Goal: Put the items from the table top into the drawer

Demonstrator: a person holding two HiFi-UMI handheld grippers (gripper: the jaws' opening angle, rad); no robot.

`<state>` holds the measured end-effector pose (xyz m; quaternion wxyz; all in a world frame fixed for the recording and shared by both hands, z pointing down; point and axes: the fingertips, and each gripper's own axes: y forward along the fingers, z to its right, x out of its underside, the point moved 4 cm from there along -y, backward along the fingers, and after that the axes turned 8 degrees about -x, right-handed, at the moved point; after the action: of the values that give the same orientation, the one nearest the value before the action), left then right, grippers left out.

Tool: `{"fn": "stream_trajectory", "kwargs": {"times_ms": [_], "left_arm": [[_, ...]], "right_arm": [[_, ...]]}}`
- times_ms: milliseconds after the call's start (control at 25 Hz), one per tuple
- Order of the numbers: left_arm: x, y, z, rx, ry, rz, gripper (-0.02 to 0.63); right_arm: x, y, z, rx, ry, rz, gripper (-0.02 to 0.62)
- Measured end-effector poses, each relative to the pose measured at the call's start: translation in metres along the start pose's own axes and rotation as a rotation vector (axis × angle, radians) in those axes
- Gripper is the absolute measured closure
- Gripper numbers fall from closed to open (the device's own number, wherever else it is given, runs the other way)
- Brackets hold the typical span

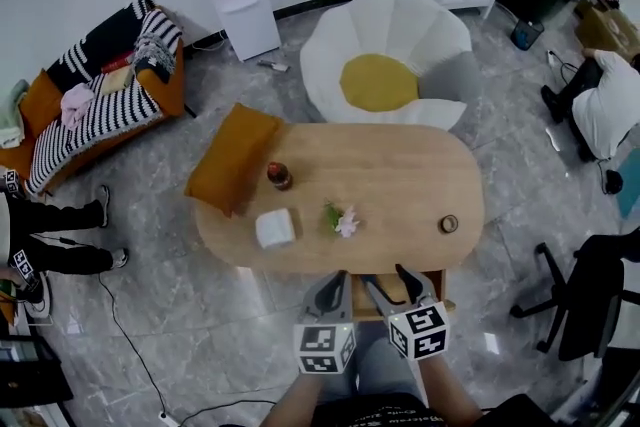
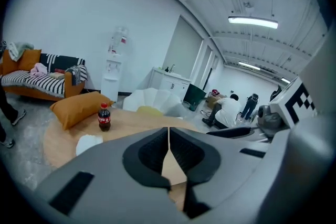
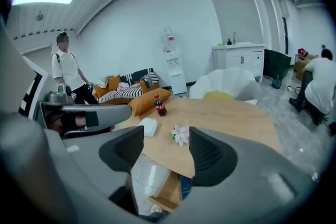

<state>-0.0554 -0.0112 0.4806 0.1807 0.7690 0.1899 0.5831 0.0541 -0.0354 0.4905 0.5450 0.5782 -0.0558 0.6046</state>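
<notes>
Left hand-held gripper (image 1: pixel 340 278): jaws pressed together, empty. Right hand-held gripper (image 1: pixel 384 276): jaws spread, empty. We see both at the near edge of the oval light-wood desk (image 1: pixel 400 180), which carries a red-capped cola bottle (image 1: pixel 279 176), a white square tissue pack (image 1: pixel 275 228), a pink-white flower (image 1: pixel 345 221) and a small dark ring (image 1: pixel 449 224). An open wooden drawer (image 3: pixel 169 190) sits below that edge.

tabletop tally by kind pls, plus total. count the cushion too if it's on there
Cola bottle: 1
White pack: 1
Flower: 1
Small round item, too small to identify: 1
Orange cushion, lying over the left edge: 1
Total: 5
</notes>
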Motion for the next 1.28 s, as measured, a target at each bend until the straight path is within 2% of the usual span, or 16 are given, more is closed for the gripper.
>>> {"fn": "stream_trajectory", "kwargs": {"times_ms": [360, 480, 640, 760, 960, 1280], "left_arm": [[-0.054, -0.050, 0.033, 0.052, 0.030, 0.145, 0.591], [-0.071, -0.063, 0.043, 0.065, 0.080, 0.194, 0.591], [-0.088, -0.079, 0.053, 0.089, 0.097, 0.244, 0.591], [-0.098, -0.088, 0.058, 0.096, 0.088, 0.269, 0.591], [-0.105, -0.100, 0.069, 0.120, 0.166, 0.297, 0.591], [-0.115, -0.113, 0.078, 0.168, 0.146, 0.337, 0.591]], "right_arm": [[-0.056, -0.060, -0.032, 0.023, -0.095, 0.143, 0.373], [-0.069, -0.073, -0.044, 0.015, -0.136, 0.170, 0.383], [-0.079, -0.091, -0.057, 0.024, -0.188, 0.206, 0.439], [-0.083, -0.101, -0.065, 0.008, -0.203, 0.224, 0.475], [-0.092, -0.116, -0.076, -0.006, -0.223, 0.261, 0.535], [-0.108, -0.123, -0.088, 0.011, -0.253, 0.311, 0.592]]}}
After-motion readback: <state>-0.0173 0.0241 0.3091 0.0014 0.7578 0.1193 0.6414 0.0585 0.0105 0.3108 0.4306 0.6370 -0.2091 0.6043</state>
